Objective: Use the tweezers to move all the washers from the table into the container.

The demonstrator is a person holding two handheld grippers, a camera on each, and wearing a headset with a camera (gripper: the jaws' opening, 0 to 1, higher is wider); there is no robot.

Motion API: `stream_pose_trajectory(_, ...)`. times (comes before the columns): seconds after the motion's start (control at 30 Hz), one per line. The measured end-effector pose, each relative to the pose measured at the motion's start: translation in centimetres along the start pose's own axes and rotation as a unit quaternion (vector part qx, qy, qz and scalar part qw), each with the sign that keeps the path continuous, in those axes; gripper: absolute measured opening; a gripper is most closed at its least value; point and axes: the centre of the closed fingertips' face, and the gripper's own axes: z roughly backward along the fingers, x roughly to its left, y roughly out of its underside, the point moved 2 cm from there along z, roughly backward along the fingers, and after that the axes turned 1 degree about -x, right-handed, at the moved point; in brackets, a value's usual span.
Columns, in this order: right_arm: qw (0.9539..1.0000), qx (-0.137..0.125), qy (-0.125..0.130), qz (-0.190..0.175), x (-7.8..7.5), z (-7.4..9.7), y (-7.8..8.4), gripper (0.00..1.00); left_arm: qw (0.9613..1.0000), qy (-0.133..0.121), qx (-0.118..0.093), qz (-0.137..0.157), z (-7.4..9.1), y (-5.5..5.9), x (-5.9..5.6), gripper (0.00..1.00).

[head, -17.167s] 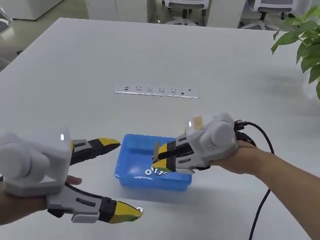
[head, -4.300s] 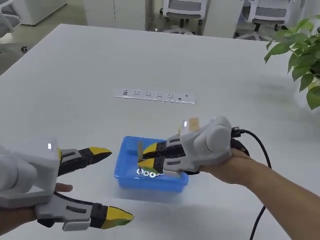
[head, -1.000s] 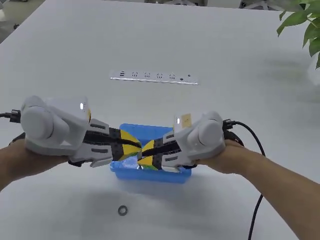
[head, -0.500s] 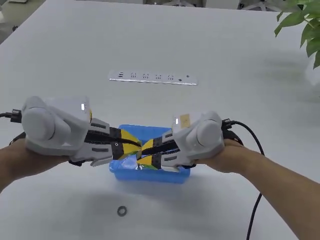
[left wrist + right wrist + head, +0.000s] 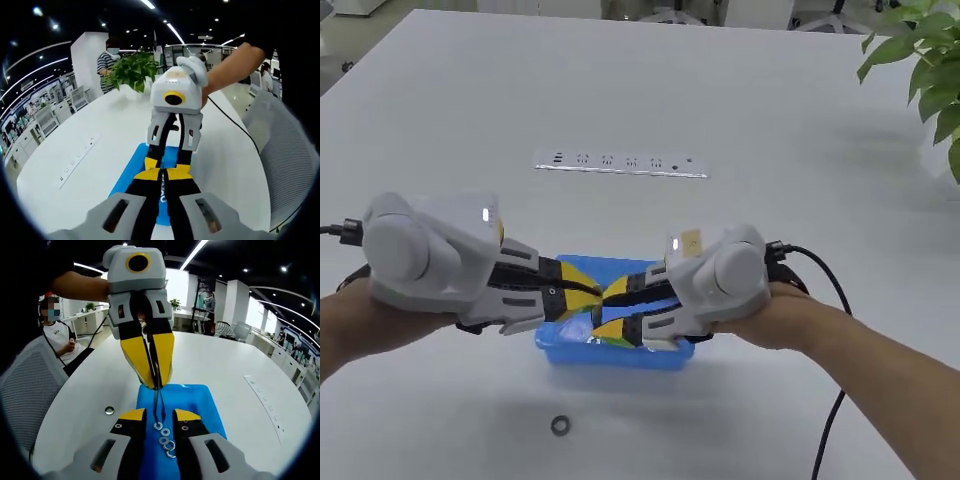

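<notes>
— What lies around the grippers at this moment?

— Under both of them is the white worktop (image 5: 770,150). Directly below their tips stands the blue plastic container (image 5: 620,357). The left gripper (image 5: 588,290) and the right gripper (image 5: 610,312) meet almost tip to tip above it.

— And what do they hold?

— The left gripper is clenched on the upper part of the tweezers (image 5: 158,397), which hang down from its yellow jaws into the container. The right gripper is released. Its jaws stand apart, one on each side of the tweezer points, and I cannot see that they press them.

— Where are the washers?

— Several washers (image 5: 166,439) lie close together on the container floor, just under the right gripper's jaws. One loose washer (image 5: 560,426) is on the worktop outside the container, on the person's side of the left gripper and apart from it.

— How will that one handle?

— I judge it to be light, stiff and flat. It looks like smooth metal, so it may slip or flick away. The tweezers are thin and probably springy. I think the points should take it across the ring, one through the hole and one on the outer edge, with a gentle squeeze.
</notes>
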Motion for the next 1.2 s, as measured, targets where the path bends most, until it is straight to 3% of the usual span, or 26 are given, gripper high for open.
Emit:
stream_pose_trajectory(0.7,0.9984,0.025,0.048,-0.019,1.1,3.5,0.3,0.44,0.9998,-0.017,-0.005,-0.008,1.3,-1.7,-1.1,0.05)
stream_pose_trajectory(1.2,0.9933,0.043,0.100,-0.038,1.9,6.4,1.2,0.73,0.9995,-0.029,-0.005,-0.014,2.6,-2.8,-2.4,0.05)
